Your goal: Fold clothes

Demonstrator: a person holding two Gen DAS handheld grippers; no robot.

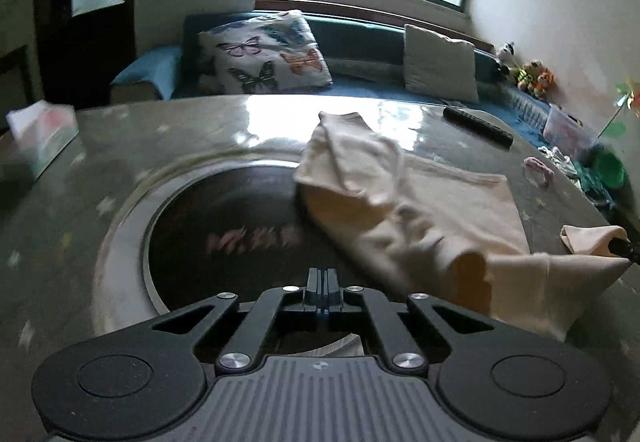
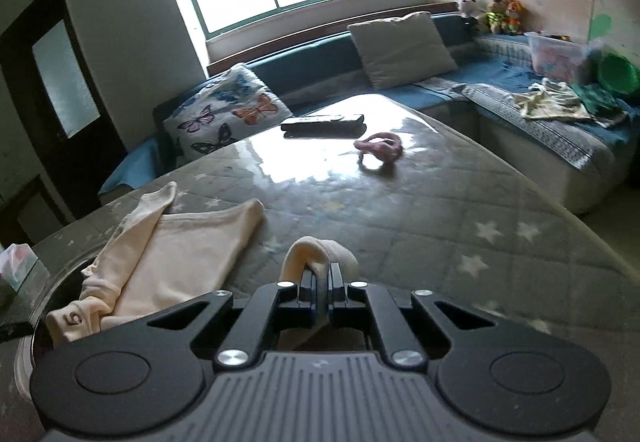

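A cream long-sleeved garment (image 1: 436,218) lies rumpled on the grey quilted table cover (image 1: 100,162), partly over a dark round inset (image 1: 224,238). My left gripper (image 1: 322,282) is shut and empty, over the inset just left of the garment. My right gripper (image 2: 320,282) is shut on a cream edge of the garment (image 2: 316,254) and lifts it off the cover. The rest of the garment (image 2: 176,246) lies to its left. The right gripper's tip (image 1: 628,248) shows at the far right of the left wrist view, pinching the cloth.
A black remote (image 2: 322,122) and a pink cloth item (image 2: 382,146) lie on the far part of the table. A tissue box (image 1: 42,130) stands at the left edge. A blue sofa (image 2: 500,82) with cushions, clothes and toys runs behind and to the right.
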